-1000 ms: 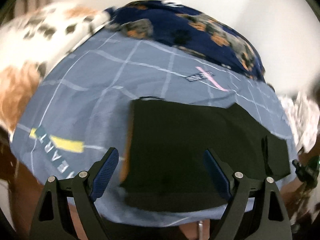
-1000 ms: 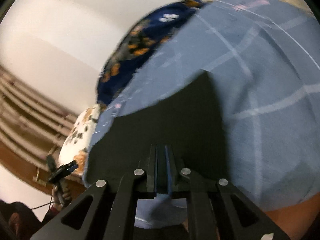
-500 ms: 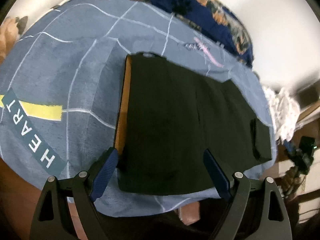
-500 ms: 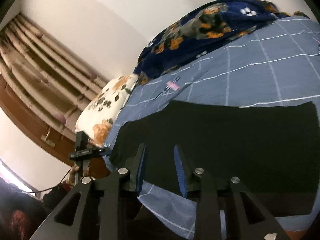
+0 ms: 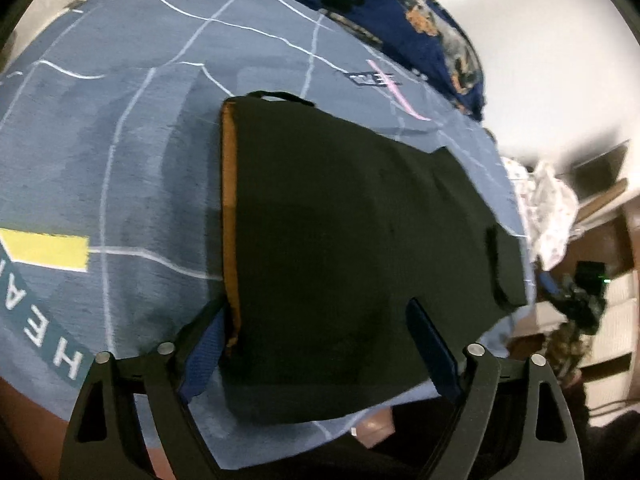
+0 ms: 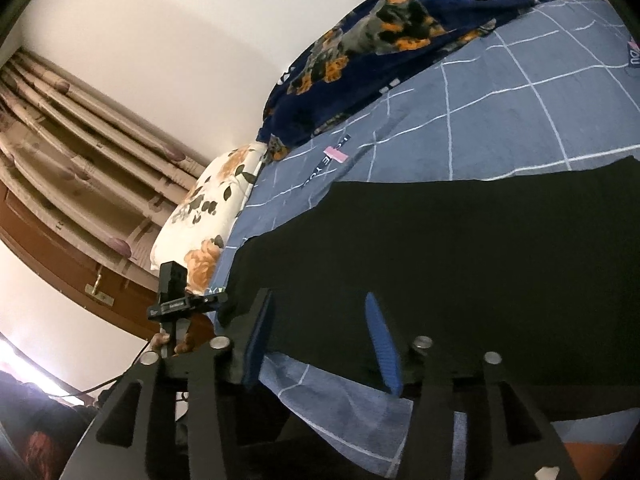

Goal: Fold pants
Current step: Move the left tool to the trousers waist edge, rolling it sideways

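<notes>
Black pants lie flat and folded on the blue grid bedsheet, with an orange-brown lining edge along their left side. My left gripper is open and empty, its fingers hovering over the pants' near end. In the right wrist view the pants spread across the sheet. My right gripper is open and empty, just above the pants' near edge.
A dark blue dog-print blanket is bunched at the bed's far side. A floral pillow lies by the curtains. A white cloth pile and wooden furniture stand past the bed's right edge.
My right gripper, shut a second ago, has opened and drawn back from the pants. My left gripper has stayed open and moved in over the pants' near end.
</notes>
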`<state>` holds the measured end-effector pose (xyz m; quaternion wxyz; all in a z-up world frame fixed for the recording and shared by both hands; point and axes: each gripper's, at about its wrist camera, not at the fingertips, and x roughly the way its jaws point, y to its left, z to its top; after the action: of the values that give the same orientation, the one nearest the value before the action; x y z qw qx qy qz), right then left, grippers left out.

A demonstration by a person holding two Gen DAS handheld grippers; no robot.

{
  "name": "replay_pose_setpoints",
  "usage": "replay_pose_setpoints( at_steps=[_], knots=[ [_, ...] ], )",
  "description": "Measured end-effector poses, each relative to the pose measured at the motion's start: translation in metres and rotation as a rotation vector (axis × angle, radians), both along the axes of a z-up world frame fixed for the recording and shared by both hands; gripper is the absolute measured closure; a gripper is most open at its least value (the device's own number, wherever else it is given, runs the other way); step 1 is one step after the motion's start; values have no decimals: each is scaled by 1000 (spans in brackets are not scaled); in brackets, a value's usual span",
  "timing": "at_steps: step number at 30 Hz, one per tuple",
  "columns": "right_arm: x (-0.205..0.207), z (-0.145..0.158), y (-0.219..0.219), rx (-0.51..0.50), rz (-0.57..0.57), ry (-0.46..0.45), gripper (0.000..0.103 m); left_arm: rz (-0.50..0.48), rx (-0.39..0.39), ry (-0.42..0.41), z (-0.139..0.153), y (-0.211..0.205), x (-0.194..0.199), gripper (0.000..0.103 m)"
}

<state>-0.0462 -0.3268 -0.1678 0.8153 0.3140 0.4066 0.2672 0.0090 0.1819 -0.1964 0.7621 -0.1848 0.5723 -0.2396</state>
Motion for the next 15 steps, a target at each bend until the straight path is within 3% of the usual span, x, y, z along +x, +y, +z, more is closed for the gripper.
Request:
replay_pose_setpoints(
  at_steps=[3,7,8,10,12,15],
  knots=[
    [1,-2,-2,21,-9,5,53,8,-5,-9,4,3,0,31],
    [3,-3,2,22,-2,10,52,44,-146,-53,17,16,-1,31],
    [3,-4,4,19,2,11,51,50,-144,-55,17,17,0,31],
    [4,-5,7,18,8,15,50,43,-41,-14,5,12,5,31],
    [4,-5,10,21,13,18,50,36,-18,17,-7,6,7,31],
    [4,-5,13,13,23,17,49,26,-8,-18,-3,1,10,31]
  ],
)
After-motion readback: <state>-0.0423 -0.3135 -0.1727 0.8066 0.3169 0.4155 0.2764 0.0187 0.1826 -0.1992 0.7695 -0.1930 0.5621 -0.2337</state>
